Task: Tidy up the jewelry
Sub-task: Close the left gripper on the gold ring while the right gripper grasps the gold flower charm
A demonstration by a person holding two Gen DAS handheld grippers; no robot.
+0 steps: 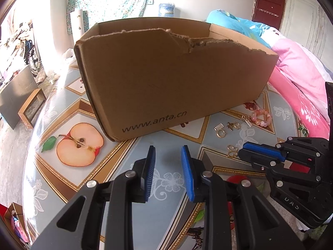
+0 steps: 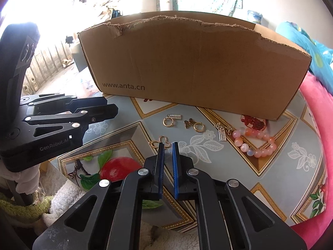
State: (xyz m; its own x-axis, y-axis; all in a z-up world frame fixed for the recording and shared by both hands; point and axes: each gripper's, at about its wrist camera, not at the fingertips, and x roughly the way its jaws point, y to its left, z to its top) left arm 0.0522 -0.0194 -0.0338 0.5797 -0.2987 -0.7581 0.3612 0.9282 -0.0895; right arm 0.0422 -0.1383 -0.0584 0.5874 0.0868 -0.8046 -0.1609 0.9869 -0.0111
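The left gripper (image 1: pixel 167 149) is being held over the table (image 2: pixel 276 166) in front of the cardboard box (image 1: pixel 166 79), near its left corner. Its jaws are being kept released, with nothing between them. In front of the box's middle, the clover earring (image 2: pixel 159 142) is being touched by the tip of the right gripper (image 2: pixel 168 144). The right jaws are being clenched almost together, and whether any of the thin gold loop is being pinched cannot be told. If only its edge is being caught, the piece is likely to be flicked away or dropped during a lift toward the box. Further right, just before the box wall, the hoop earrings (image 2: pixel 169 121) and the bead bracelet (image 2: pixel 256 143) are being left loose. They are at risk of being swept off by a careless pass.
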